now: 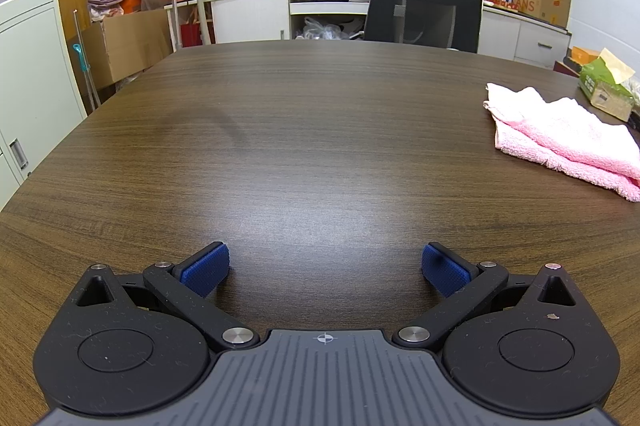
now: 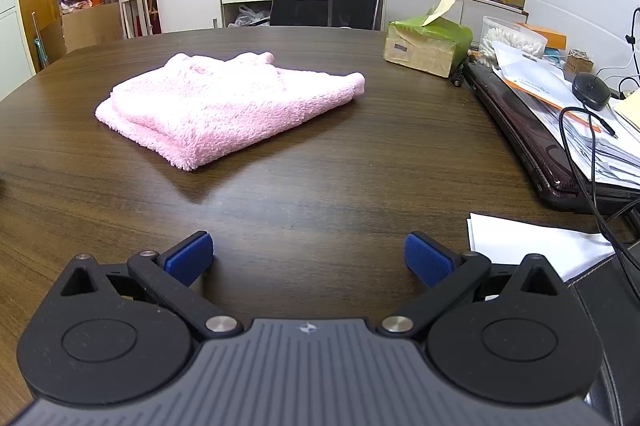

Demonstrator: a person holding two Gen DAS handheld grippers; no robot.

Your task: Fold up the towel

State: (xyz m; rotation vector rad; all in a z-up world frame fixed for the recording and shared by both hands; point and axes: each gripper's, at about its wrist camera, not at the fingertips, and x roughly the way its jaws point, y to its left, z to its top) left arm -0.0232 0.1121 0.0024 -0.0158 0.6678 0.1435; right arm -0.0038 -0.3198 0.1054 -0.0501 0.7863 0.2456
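Tissue box [image 2: 426, 43] crowds towel's [image 2: 228, 105] right.

Lighting: we see bright, even indoor light from above in both views. Glare: a soft pale sheen on the dark table [image 1: 304, 145], centre frame. Shadows: a short soft shadow under the near edge of the pink towel [image 2: 224, 105]. Focus: sharp throughout, no motion blur. Distortion: we note strong fisheye bending at the edges, with dark corners.
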